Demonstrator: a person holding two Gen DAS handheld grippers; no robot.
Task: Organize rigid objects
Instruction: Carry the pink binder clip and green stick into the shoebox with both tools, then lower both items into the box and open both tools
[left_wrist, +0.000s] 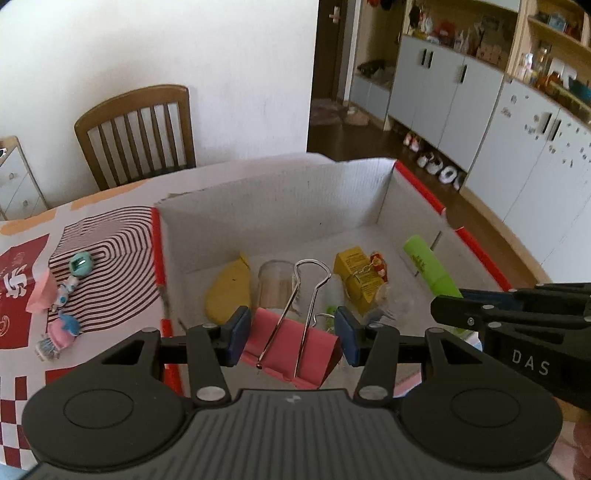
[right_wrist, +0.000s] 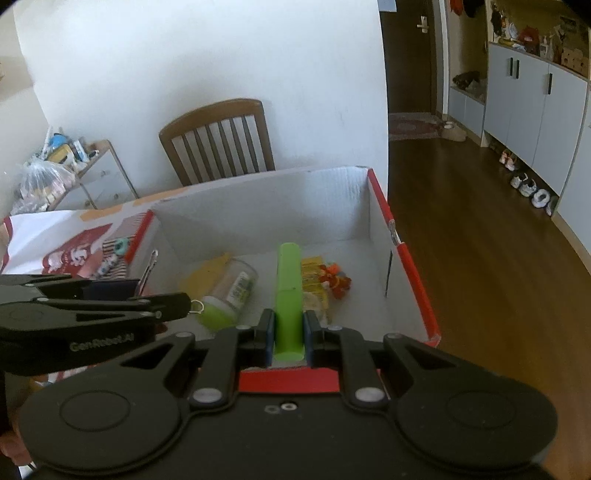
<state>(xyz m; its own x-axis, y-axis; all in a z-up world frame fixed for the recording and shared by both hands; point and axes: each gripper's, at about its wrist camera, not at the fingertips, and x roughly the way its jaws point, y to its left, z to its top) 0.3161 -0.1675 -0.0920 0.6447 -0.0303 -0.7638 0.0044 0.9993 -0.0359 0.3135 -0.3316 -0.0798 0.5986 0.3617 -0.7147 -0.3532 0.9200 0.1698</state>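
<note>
In the left wrist view the left claw pinches a pink binder clip by its two ends, blue pads pressed against the folded metal body, its silver wire handles pointing away over the open cardboard box. The clip hangs above the box's near edge. On the box's white, ribbed floor lie a yellow flat piece, a clear plastic jar on its side, a yellow carton and a small red-and-orange figure. The right claw enters from the right, carrying a lime-green cylinder. Only this view shows the toys left of the box on the striped cloth of the counter: a teal round trinket and a pink-and-blue doll. In the right wrist view the right claw is pressed together on the smooth green cylinder, which points lengthwise away over the box's red-edged near wall. Here the jar shows its green lid and label, details hidden from the other camera, and the left claw appears side-on at the left, the clip's wire handle poking above it.
</note>
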